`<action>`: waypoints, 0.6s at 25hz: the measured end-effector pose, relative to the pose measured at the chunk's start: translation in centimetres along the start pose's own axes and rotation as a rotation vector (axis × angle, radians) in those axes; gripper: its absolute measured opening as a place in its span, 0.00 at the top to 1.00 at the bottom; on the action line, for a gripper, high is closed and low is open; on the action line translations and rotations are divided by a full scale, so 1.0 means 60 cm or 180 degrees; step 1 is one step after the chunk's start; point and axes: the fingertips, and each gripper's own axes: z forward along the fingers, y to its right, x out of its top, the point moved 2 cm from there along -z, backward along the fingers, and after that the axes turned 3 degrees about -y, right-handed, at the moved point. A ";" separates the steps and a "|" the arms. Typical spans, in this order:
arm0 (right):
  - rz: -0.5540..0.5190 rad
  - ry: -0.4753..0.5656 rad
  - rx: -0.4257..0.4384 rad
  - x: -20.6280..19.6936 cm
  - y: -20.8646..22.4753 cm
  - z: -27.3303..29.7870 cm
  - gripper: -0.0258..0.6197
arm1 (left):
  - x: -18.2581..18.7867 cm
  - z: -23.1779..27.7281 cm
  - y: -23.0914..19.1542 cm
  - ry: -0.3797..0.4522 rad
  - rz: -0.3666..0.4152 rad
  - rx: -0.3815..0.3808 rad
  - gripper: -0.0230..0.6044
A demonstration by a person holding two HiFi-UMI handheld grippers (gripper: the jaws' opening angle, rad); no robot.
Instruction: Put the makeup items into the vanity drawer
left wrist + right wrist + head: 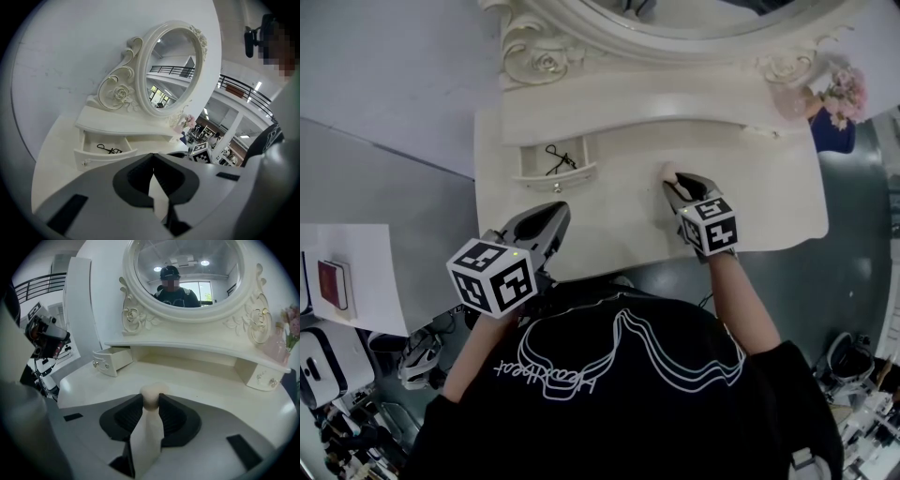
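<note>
The right gripper [151,405] has its jaws pinched on a pale beige makeup sponge [152,393]. The pads press on the sponge's narrower body, and its rounded end pokes out beyond the tips, toward the mirror. Its long axis seems to run along the jaws, though the grip hides most of it.

It is held over the middle of the vanity top [619,234], a little toward the right edge. The open drawer [555,177] lies to the left of these jaws and slightly further back, under the raised shelf by the rear left corner. A thin black tool [560,157] already lies inside it.

The left gripper [153,158] has its jaws pressed together on nothing. It hangs at the front left edge, nearer the drawer, but the sponge is in the right, so I judge the carry goes leftward across the top.
</note>
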 end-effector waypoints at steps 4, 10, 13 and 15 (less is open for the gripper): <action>0.0104 0.0109 0.0170 0.020 -0.014 -0.017 0.79 | -0.003 -0.002 0.004 0.0016 -0.0011 -0.0001 0.96; 0.0086 0.0326 0.0448 0.072 -0.050 -0.045 0.79 | -0.004 -0.007 0.005 0.0063 -0.0029 0.0017 0.96; -0.0023 0.0414 0.0568 0.102 -0.072 -0.053 0.79 | -0.007 -0.010 0.001 0.0095 -0.0059 0.0034 0.96; -0.0098 0.0454 0.0646 0.119 -0.090 -0.057 0.79 | -0.010 -0.013 -0.004 0.0107 -0.0085 0.0044 0.96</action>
